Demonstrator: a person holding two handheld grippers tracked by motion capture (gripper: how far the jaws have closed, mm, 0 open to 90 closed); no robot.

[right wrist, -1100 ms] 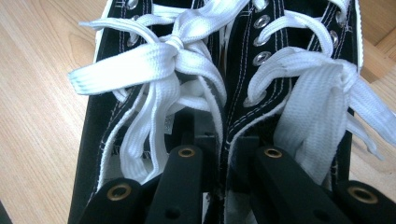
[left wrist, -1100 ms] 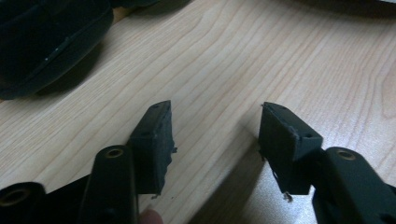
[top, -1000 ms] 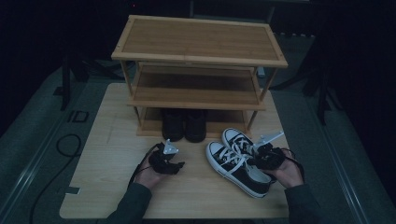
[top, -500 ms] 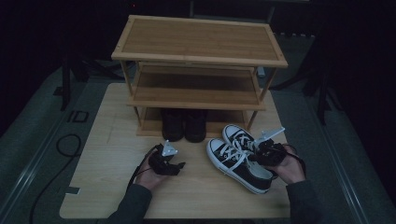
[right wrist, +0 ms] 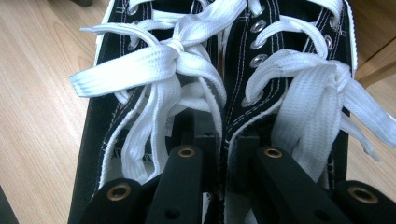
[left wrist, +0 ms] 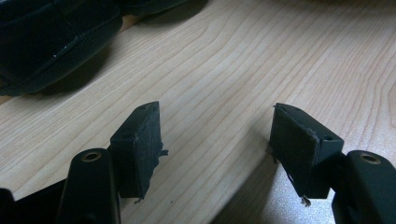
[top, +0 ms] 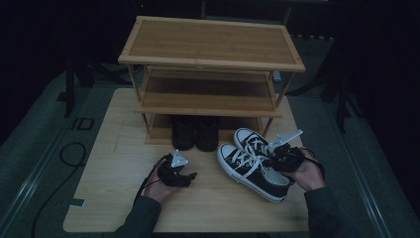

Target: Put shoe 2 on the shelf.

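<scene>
A pair of black sneakers (top: 247,159) with white laces and soles lies on the table's right side, toes toward the shoe rack (top: 210,49). My right gripper (top: 278,157) reaches into their openings from the heel end. In the right gripper view the jaws pinch the two inner side walls of the sneakers (right wrist: 154,60) together, so the right gripper (right wrist: 222,140) is shut on them. My left gripper (top: 189,175) rests low over bare wood to the left. Its jaws have just been opening, and the left gripper (left wrist: 217,126) stands open with nothing between its pads.
The wooden three-tier rack stands at the back of the table (top: 114,148). Two black boots (top: 195,131) sit under its lowest shelf, and a boot (left wrist: 51,37) is close ahead in the left gripper view. Dark floor and a cable (top: 69,153) lie at the left.
The right hand and the sneakers have shifted only slightly. The left hand has stayed where it was on the table.
</scene>
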